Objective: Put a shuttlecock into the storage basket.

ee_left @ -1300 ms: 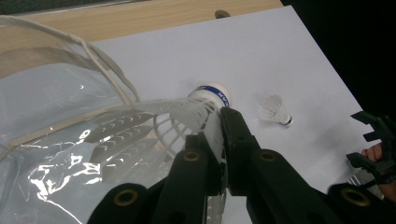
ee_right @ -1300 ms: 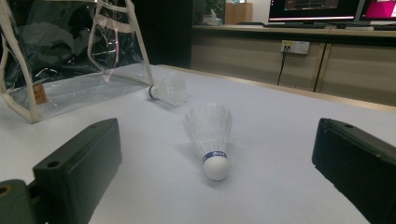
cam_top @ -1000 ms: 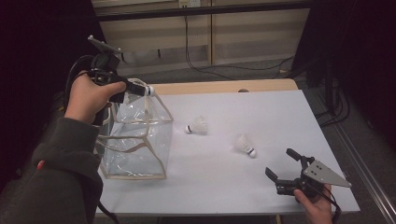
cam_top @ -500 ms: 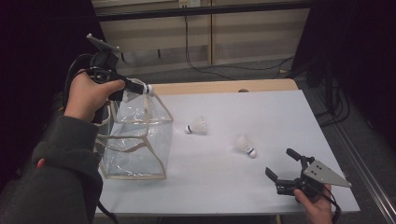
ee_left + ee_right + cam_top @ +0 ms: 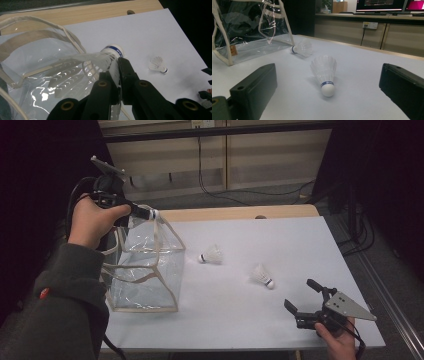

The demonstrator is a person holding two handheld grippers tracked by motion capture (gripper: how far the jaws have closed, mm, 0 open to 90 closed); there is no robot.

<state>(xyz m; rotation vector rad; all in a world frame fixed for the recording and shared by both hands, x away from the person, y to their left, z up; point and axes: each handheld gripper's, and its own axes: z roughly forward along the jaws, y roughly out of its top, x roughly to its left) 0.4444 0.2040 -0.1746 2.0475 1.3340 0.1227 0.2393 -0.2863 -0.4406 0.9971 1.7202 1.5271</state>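
My left gripper is shut on the feathers of a white shuttlecock, whose blue-banded cork points right. It holds the shuttlecock above the open top of a clear plastic bag with beige trim at the table's left. Two more shuttlecocks lie on the white tabletop: one near the bag, one further right. My right gripper stands open low at the front right. Its jaws are wide apart and frame the nearer shuttlecock without touching it.
The white sheet covers a wooden table whose bare strip shows along the far edge. Cables run on the floor behind. The bag's handles arch up beside the held shuttlecock. The other shuttlecock lies close to the bag's corner.
My left gripper has lifted and drawn back slightly to the left with the shuttlecock in it. The right gripper and the shuttlecocks on the table have not moved.
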